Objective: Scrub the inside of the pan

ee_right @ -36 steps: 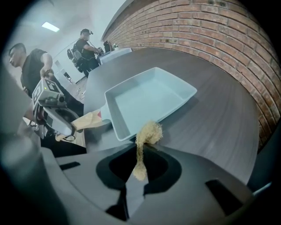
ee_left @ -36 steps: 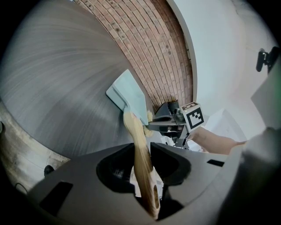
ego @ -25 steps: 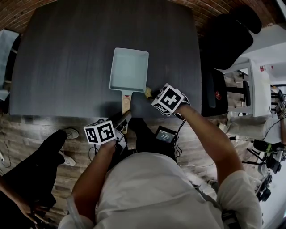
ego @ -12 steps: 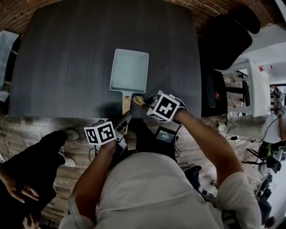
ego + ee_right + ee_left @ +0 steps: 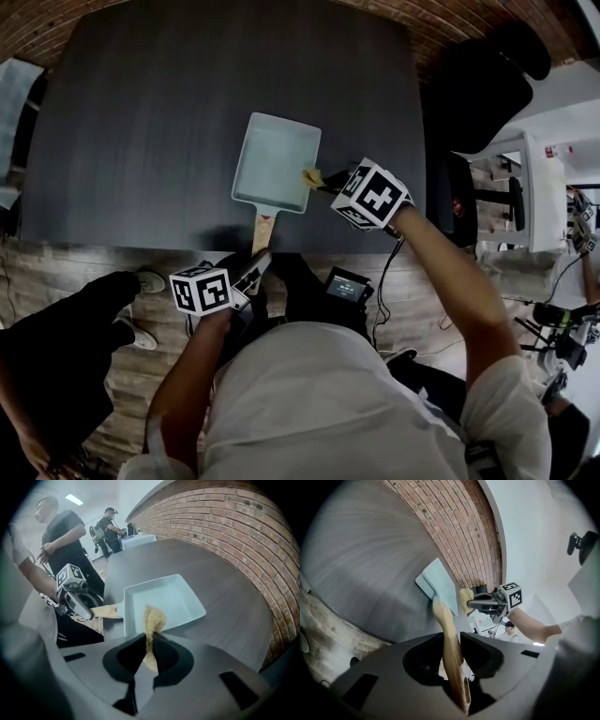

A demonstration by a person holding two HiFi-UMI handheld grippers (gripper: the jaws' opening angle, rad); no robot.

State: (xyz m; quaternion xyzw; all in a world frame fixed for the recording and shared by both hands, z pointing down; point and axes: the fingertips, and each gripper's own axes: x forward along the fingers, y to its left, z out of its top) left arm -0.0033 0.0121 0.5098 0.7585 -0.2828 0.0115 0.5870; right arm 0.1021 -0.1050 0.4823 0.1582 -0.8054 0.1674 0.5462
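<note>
A pale blue square pan lies on the dark table, its wooden handle sticking out over the near edge. My left gripper is shut on that handle. In the left gripper view the pan lies beyond the jaws. My right gripper is shut on a yellow-tan sponge, which hangs just above the pan's right rim. In the right gripper view the sponge sticks out from the jaws over the pan.
A black chair stands to the right of the table. A person in dark clothes stands at the left of the table, and a shoe shows on the floor. A brick wall runs behind the table.
My right gripper has lifted the sponge from beside the handle up and right to the pan's right rim. The pan has turned slightly. The left gripper has kept its hold.
</note>
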